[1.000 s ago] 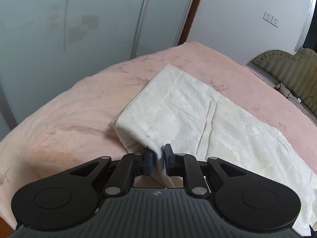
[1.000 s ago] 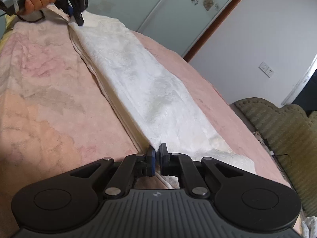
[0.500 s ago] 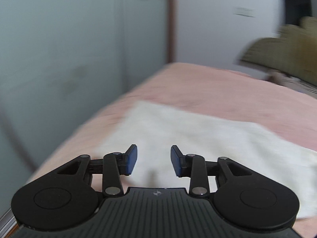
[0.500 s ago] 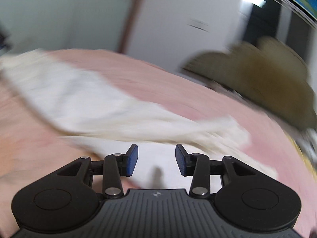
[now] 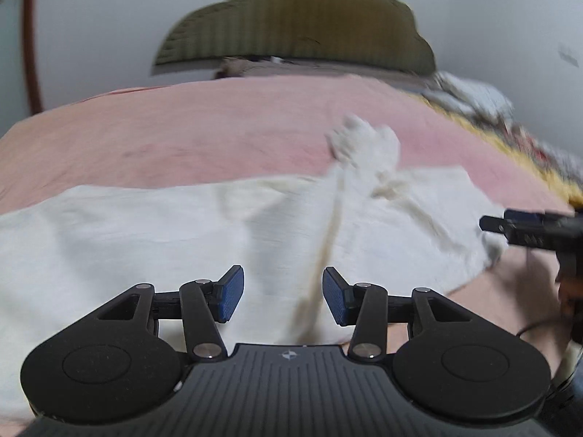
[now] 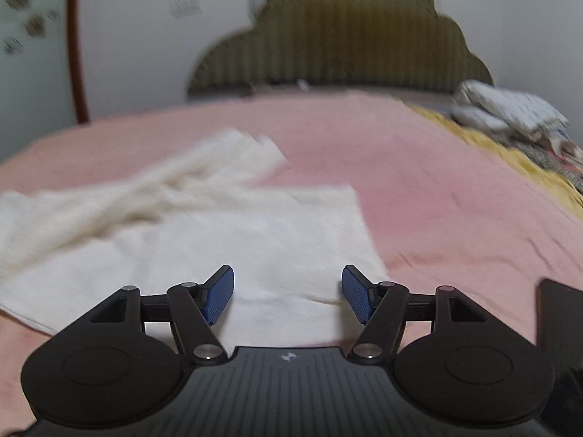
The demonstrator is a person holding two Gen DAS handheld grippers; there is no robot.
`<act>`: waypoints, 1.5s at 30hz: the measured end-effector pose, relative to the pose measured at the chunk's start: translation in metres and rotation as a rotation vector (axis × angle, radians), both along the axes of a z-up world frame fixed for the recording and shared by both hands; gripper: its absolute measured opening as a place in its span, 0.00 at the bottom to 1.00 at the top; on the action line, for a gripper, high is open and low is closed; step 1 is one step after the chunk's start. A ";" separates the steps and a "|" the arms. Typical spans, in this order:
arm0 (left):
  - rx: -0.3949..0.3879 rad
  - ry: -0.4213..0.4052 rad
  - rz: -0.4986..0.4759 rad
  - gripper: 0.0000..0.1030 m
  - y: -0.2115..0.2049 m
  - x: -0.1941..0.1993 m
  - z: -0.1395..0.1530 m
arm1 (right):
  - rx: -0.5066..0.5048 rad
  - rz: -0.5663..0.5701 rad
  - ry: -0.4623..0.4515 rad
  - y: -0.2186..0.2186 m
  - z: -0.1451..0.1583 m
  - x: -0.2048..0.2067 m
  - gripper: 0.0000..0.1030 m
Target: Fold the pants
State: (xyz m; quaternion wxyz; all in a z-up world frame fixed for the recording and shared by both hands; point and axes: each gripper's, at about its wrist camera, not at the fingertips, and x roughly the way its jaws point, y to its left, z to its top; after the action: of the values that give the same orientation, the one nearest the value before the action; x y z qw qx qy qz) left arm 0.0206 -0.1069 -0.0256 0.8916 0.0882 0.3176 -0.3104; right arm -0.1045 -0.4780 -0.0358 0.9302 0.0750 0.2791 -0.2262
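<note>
White pants (image 5: 153,240) lie lengthwise across a pink bed (image 5: 189,134), one leg end rumpled and flipped up toward the olive headboard (image 5: 291,25). The left gripper (image 5: 280,293) hangs over the cloth on the side away from the headboard, its jaws having just been opening and now parted with nothing pinched between them; fabric shows only beneath. The right gripper (image 6: 288,293), likewise just opened and holding nothing, hovers above the squared hem end of the pants, further from the headboard than the crumpled leg. The next fold likely depends on flattening that bunched leg first, then taking matching corners together, so the layers land edge on edge rather than skewed.
</note>
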 end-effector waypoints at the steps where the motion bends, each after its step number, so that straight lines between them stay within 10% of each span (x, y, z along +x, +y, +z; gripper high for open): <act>1: 0.011 -0.005 -0.014 0.50 -0.007 -0.002 -0.005 | 0.000 -0.013 -0.011 -0.005 -0.002 -0.003 0.63; 5: 0.041 -0.046 -0.020 0.50 -0.020 -0.001 -0.020 | 0.051 -0.024 -0.129 -0.025 0.018 -0.003 0.63; 12: 0.022 -0.074 0.001 0.50 -0.027 0.001 -0.017 | 0.225 -0.050 -0.068 -0.093 0.005 0.071 0.62; 14: 0.028 -0.091 0.001 0.50 -0.031 0.002 -0.018 | 0.270 -0.008 -0.061 -0.103 -0.001 0.081 0.29; 21: 0.031 -0.128 0.013 0.50 -0.039 0.002 -0.019 | -0.058 -0.176 0.040 -0.073 0.011 0.095 0.21; 24: 0.029 -0.122 0.019 0.50 -0.043 0.006 -0.021 | -0.014 0.020 -0.074 -0.035 0.029 0.088 0.22; 27: 0.035 -0.136 0.021 0.50 -0.046 0.005 -0.022 | 0.030 0.221 0.013 -0.006 0.022 0.106 0.22; 29: 0.039 -0.153 0.005 0.44 -0.046 0.002 -0.023 | 0.016 0.219 0.116 -0.006 0.005 0.121 0.22; 32: 0.076 -0.192 -0.021 0.32 -0.050 -0.005 -0.027 | -0.019 0.043 0.040 -0.006 0.019 0.121 0.24; 34: 0.108 -0.224 -0.031 0.27 -0.055 -0.010 -0.030 | -0.068 0.095 -0.027 0.013 0.040 0.130 0.32; 36: 0.128 -0.261 -0.039 0.27 -0.058 -0.016 -0.033 | -0.135 0.166 -0.031 0.041 0.056 0.152 0.88; 37: 0.134 -0.273 -0.043 0.27 -0.059 -0.018 -0.034 | -0.185 0.189 -0.017 0.056 0.059 0.166 0.99; 43: 0.121 -0.245 -0.047 0.34 -0.053 -0.013 -0.036 | -0.632 0.064 0.259 0.093 0.013 0.233 1.00; 45: 0.106 -0.214 -0.040 0.36 -0.050 -0.007 -0.036 | -0.629 -0.042 0.242 0.072 0.011 0.218 1.00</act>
State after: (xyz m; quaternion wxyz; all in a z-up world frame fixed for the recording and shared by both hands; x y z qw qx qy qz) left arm 0.0141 -0.1574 -0.0620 0.9082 0.1739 0.2347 -0.2998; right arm 0.1132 -0.4056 -0.0243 0.8631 -0.2376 0.3023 -0.3275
